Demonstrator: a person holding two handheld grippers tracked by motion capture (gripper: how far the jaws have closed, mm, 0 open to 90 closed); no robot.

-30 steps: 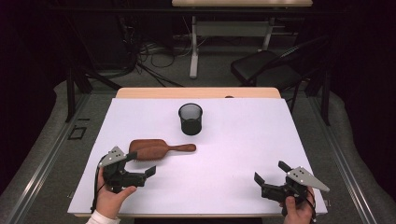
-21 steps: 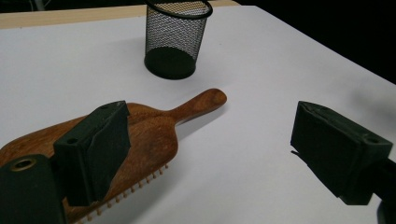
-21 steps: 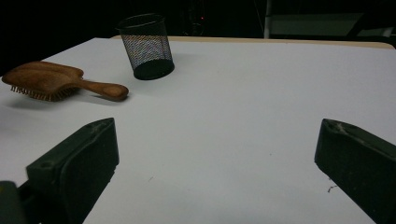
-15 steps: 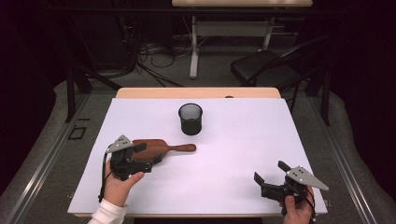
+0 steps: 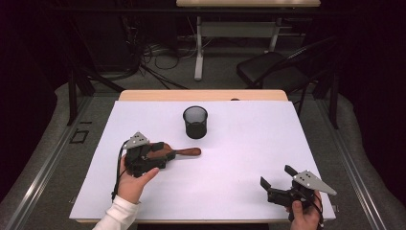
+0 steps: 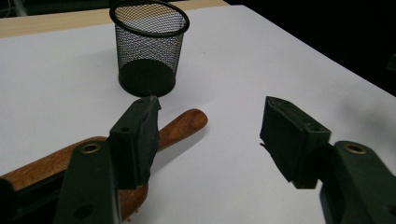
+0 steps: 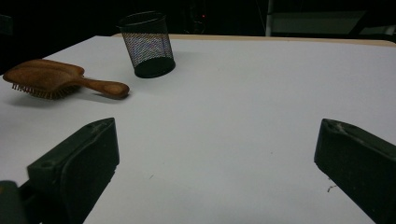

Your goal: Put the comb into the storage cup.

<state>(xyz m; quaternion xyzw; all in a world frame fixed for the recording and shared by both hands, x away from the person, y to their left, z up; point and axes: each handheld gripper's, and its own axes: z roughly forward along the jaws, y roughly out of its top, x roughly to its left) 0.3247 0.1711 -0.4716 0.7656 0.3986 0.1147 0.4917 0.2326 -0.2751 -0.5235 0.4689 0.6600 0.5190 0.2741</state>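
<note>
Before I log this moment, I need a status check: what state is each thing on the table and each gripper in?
hairbrush: lying bristles down on the table, not clamped.
mesh cup: upright, looks empty.
left gripper: jaws open, just been closing, one jaw over the hairbrush, nothing pinched.
right gripper: jaws open, nothing between them.

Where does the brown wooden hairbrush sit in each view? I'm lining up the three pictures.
High view: the brown wooden hairbrush lies left of centre, its head under the left gripper.
Left gripper view: bottom left, handle pointing up and right, past the left-hand jaw.
Right gripper view: upper left, bristles down.
Shared landmark: the black wire-mesh cup, just beyond the handle's tip.
</note>
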